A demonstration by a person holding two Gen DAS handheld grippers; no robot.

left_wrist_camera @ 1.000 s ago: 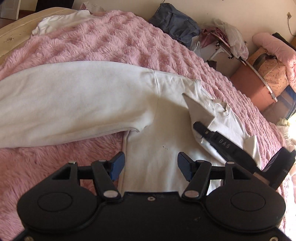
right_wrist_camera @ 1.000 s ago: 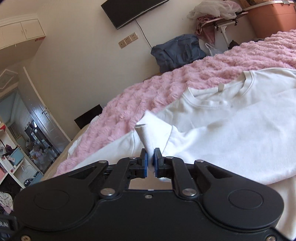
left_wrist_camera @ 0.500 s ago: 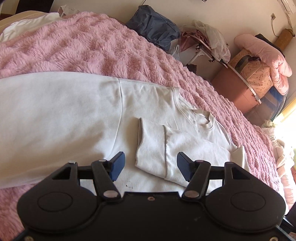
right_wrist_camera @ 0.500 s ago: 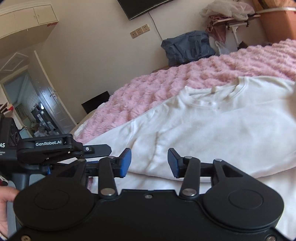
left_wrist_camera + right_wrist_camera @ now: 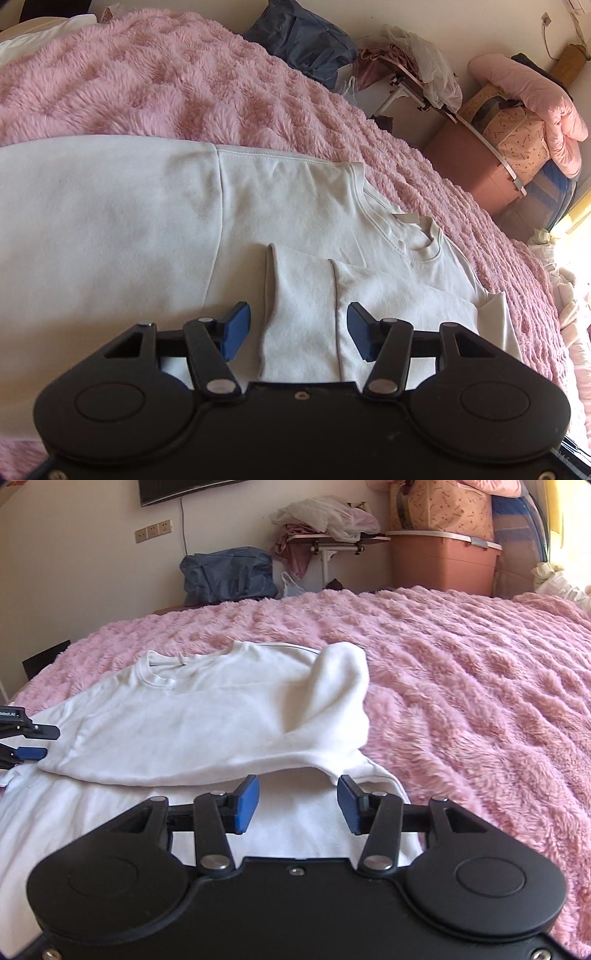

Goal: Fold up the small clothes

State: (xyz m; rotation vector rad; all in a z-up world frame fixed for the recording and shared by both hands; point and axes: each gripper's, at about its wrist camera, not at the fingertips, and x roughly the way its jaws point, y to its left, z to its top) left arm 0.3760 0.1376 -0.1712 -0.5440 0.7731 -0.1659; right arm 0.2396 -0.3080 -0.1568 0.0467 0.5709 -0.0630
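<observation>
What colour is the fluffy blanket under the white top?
Pink; the blanket shows best in the right wrist view, spread under the white top.

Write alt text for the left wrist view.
A white sweatshirt lies flat on a pink fluffy blanket, one sleeve folded across its chest. The left gripper hovers over that sleeve's cuff, jaws closing, not pressing it.

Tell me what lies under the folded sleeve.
The folded sleeve lies across the white sweatshirt, covering part of its chest. The pink blanket beneath the sweatshirt is hidden there.
</observation>
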